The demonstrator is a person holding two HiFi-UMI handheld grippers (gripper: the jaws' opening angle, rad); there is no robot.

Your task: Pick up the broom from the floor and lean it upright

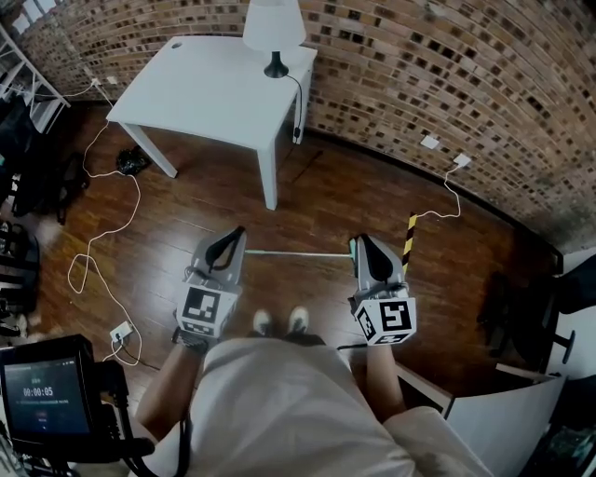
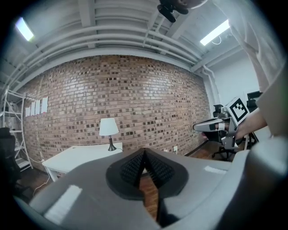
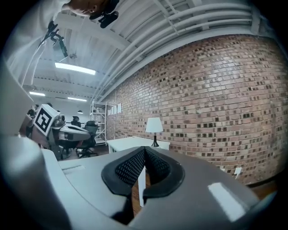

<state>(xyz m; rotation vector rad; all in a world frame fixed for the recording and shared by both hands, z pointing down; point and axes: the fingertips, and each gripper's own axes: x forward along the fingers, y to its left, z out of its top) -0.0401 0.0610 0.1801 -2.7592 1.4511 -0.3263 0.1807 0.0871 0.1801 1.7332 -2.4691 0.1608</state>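
Observation:
In the head view a thin pale broom handle (image 1: 298, 252) lies across the wooden floor just beyond the person's shoes. Its greenish end (image 1: 352, 248) disappears behind my right gripper. A yellow-and-black striped stick (image 1: 410, 240) stands out just right of that gripper; whether it belongs to the broom I cannot tell. My left gripper (image 1: 237, 231) (image 2: 144, 152) hovers over the handle's left end, pads together and empty. My right gripper (image 1: 357, 240) (image 3: 144, 149) hovers over the greenish end, also shut on nothing. Both point almost level toward the brick wall, well above the floor.
A white table (image 1: 214, 88) with a lamp (image 1: 275, 28) stands ahead against the curved brick wall (image 1: 447, 74). White cables (image 1: 102, 233) trail over the floor at left. An office chair (image 1: 521, 317) is at right, a screen device (image 1: 42, 396) at lower left.

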